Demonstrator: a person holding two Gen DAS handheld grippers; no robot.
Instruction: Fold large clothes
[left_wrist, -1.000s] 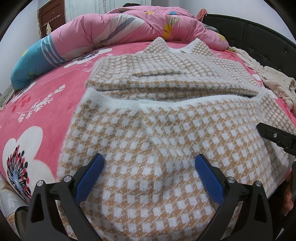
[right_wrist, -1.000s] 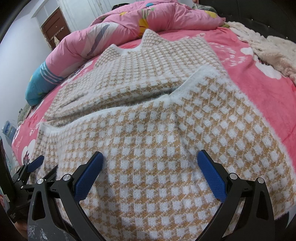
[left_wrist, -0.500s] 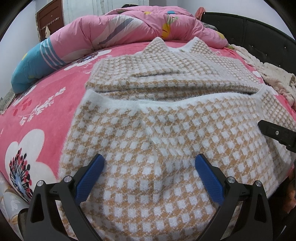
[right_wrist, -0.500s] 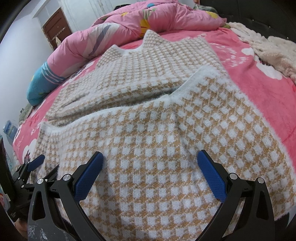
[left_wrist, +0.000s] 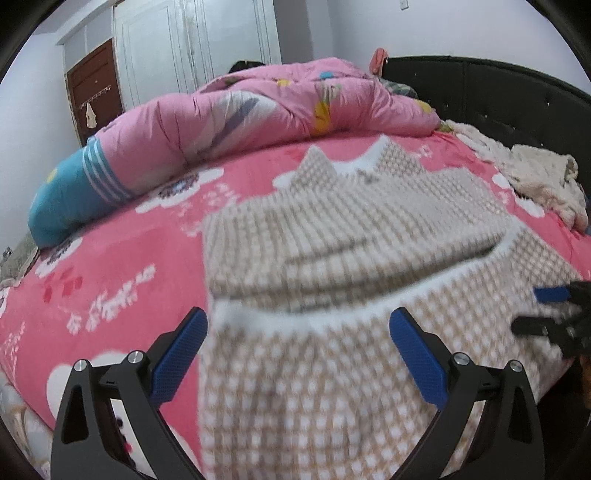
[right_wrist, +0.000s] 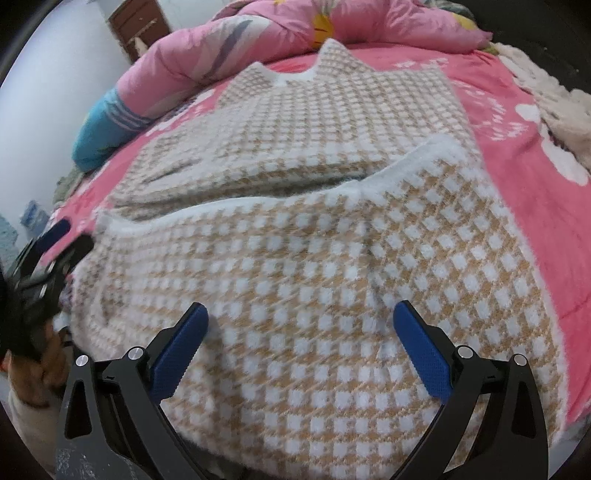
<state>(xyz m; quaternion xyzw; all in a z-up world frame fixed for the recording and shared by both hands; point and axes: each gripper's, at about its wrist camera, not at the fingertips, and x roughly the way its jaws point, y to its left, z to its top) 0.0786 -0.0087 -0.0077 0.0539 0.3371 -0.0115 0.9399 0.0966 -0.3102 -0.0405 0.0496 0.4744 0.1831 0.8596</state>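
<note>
From my left wrist camera I see the left gripper (left_wrist: 295, 347) spread wide and empty over the checked sweater (left_wrist: 351, 229) lying partly folded on the pink bedspread (left_wrist: 110, 266), and from the right, the right gripper (right_wrist: 301, 332) equally released above its hem, the final fold undone.

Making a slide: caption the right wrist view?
Open right gripper above a tan-and-white checked sweater on a pink floral bedspread.

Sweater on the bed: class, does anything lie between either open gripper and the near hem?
Nothing visible does. The left gripper and right gripper both hang open right over the sweater, with no other thing between.
</note>
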